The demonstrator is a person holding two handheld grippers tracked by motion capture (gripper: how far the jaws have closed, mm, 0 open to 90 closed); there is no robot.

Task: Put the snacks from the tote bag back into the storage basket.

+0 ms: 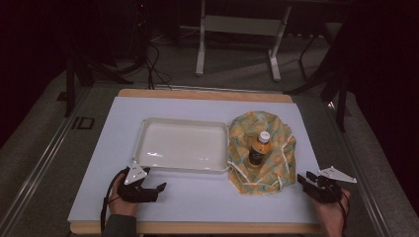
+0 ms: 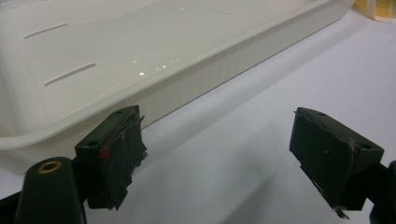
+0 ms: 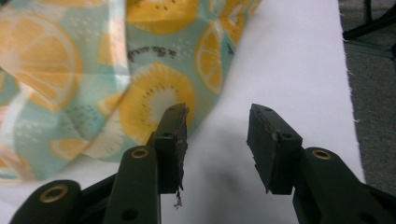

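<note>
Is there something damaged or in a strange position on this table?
Mostly tidy. The bottle stands upright on the crumpled fruit-print cloth, not in the empty white tray. The rubber pads of the right gripper and of the left gripper look frayed at their edges.

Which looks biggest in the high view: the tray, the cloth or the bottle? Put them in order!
Largest to smallest as they look in the high view:
1. Tray
2. Cloth, somewhat smaller than the tray
3. Bottle, clearly the smallest, sitting on the cloth
</note>
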